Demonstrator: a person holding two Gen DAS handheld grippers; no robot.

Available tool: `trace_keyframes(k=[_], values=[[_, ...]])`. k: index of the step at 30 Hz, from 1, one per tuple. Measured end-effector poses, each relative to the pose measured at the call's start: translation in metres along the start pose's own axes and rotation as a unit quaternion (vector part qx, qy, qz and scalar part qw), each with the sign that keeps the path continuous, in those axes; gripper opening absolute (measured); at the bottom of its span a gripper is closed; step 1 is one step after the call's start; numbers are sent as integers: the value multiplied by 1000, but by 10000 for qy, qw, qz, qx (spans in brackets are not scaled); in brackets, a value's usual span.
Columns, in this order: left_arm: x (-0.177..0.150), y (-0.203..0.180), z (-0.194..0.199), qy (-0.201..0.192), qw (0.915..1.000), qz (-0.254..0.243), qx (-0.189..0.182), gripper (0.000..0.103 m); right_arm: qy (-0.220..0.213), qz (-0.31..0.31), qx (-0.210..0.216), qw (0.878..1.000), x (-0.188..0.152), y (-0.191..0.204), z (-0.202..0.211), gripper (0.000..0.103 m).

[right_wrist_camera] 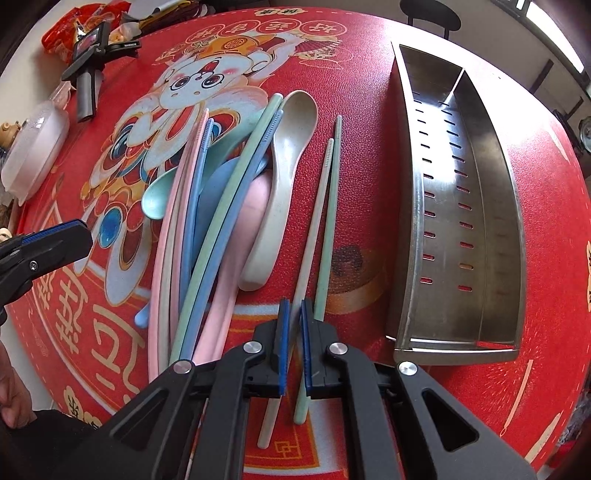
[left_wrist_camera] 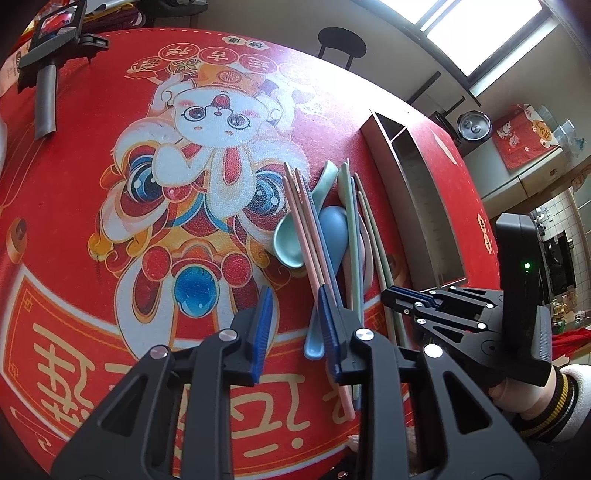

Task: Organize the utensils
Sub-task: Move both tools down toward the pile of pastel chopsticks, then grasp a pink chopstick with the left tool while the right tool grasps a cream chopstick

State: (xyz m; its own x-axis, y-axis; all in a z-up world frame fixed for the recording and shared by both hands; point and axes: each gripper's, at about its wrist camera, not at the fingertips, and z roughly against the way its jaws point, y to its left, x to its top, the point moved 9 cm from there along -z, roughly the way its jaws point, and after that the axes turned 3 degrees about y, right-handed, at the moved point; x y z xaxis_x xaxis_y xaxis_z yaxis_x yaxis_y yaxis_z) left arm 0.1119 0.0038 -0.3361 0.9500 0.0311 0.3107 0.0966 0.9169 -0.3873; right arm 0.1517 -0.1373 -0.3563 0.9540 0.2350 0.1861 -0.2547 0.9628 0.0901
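A pile of pastel chopsticks and spoons [right_wrist_camera: 221, 192] lies on the red printed table mat [right_wrist_camera: 369, 147]; it also shows in the left wrist view [left_wrist_camera: 325, 229]. Two chopsticks, one beige [right_wrist_camera: 314, 221] and one green [right_wrist_camera: 330, 206], lie apart to the pile's right. My right gripper [right_wrist_camera: 294, 343] is low over them, jaws narrowly apart around the beige chopstick, not clamped. It shows in the left wrist view [left_wrist_camera: 410, 295]. My left gripper [left_wrist_camera: 295, 332] is open and empty above the pile's near end. A steel divided utensil tray [right_wrist_camera: 461, 206] stands to the right, empty.
A spare gripper tool [right_wrist_camera: 90, 59] lies at the far left of the mat, next to snack bags [right_wrist_camera: 70, 26] and a clear lidded container [right_wrist_camera: 33, 155]. A black stool [left_wrist_camera: 341, 40] stands beyond the table.
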Motion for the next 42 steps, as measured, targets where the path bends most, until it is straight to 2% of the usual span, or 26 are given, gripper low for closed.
trace_keyframes(k=[3,5,10,16,24,27,31,37,42], values=[[-3,-4,-7,130,9998,5,-154,25,1,-66,19,10000,-2,0,0,6],[-5,-9,-16,304,9990,-20,-334,18,-1,-101,42,9999,-5,1,0,6],[-4,-15,-38,573,9968,-10,-549,16,54,-104,161,9998,-8,5,0,6],[-5,-18,-59,875,9949,30,-502,13,59,-53,170,9998,-7,7,0,6],[-6,-22,-73,1006,9928,110,-640,16,64,-52,168,9998,-6,7,-1,7],[-7,-19,-70,967,9929,158,-673,13,61,-76,195,9998,-6,7,-1,7],[-8,-10,-62,982,9929,176,-651,12,51,-116,226,9997,-7,6,-1,7],[-8,1,-50,1043,9937,-336,-240,11,46,-139,251,9996,-7,6,0,7],[-13,5,-55,1134,9925,-460,-58,11,46,-121,232,9996,-7,6,0,7]])
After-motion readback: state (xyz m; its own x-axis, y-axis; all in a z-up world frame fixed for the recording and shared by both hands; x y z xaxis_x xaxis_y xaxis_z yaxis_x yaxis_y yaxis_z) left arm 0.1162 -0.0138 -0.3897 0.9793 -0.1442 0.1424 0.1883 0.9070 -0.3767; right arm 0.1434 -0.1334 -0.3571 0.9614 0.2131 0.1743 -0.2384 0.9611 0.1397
